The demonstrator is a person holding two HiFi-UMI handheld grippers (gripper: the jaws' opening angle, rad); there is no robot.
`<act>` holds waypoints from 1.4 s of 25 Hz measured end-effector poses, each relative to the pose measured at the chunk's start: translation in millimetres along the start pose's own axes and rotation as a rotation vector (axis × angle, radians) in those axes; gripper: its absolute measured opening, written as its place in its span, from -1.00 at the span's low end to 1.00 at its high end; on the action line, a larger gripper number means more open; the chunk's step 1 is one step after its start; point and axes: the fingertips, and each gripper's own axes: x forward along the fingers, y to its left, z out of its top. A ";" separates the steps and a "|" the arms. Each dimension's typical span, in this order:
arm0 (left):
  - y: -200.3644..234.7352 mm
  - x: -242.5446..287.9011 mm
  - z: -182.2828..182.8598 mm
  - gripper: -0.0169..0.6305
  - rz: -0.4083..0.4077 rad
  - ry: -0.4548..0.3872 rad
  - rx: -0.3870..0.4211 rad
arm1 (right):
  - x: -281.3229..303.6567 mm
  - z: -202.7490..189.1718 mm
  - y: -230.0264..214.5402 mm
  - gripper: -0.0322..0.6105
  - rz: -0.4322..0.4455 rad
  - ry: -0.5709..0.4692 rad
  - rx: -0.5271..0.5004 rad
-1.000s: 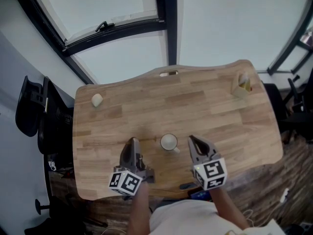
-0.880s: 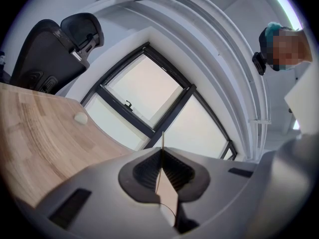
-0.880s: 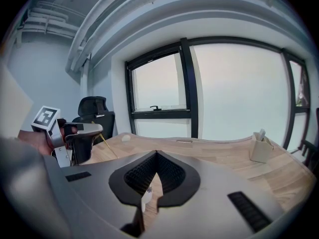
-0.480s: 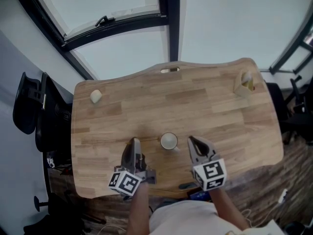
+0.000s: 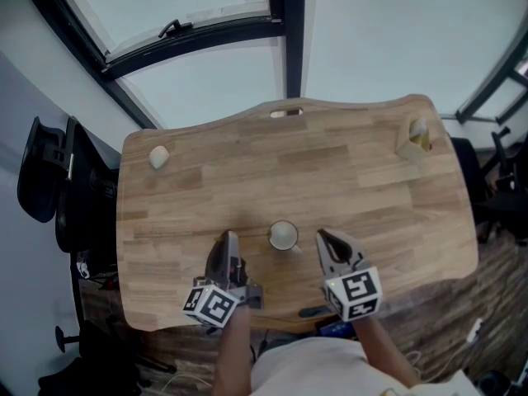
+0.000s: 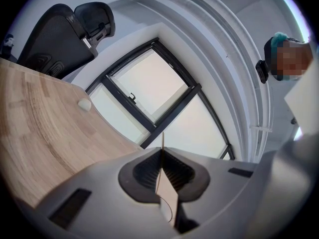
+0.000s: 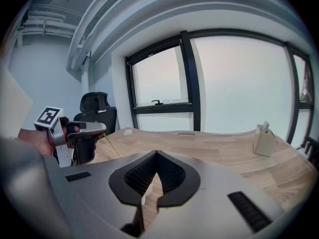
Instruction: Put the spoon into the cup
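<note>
Left hand-held gripper (image 5: pixel 223 246) is low over the near part of the bench (image 5: pixel 363 188). Jaws pressed together on the spoon (image 6: pixel 167 199): flat tan wooden piece clamped between the ribbed pads, thin edge poking out just past the tips. From the right gripper view, shows as a slim stick slanting down from that gripper toward the bench top.

Right hand-held gripper (image 5: pixel 327 242) also over the near part of the bench, level with the left one. Jaw tips meet and grip nothing. Through the gap lower between the pads, only bench wood and a pale sliver; cannot tell what the sliver is.

Cup (image 5: pixel 283 235) white, upright on the bench, mouth up. Sits between the two grippers, near their tips, touching neither. Spoon held apart from the cup, not yet in it.

Small pale lump (image 5: pixel 158 157) at the far left corner of the bench. Light wooden holder (image 5: pixel 415 141) at the far right corner, something standing in it, too small to tell. Both well apart from the cup. Black office chair (image 5: pixel 41 172) off the left end of the bench. Dark-framed window (image 7: pixel 189 83) beyond the far edge.
</note>
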 end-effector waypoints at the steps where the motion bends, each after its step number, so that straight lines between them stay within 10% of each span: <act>1: 0.6 0.5 -1.5 -0.94 0.002 0.005 0.004 | 0.7 -1.3 0.0 -0.91 0.004 0.007 -0.003; 35: 16.9 18.8 -31.8 -0.94 0.023 0.103 0.066 | 12.4 -18.5 -11.8 -0.91 0.010 0.064 0.011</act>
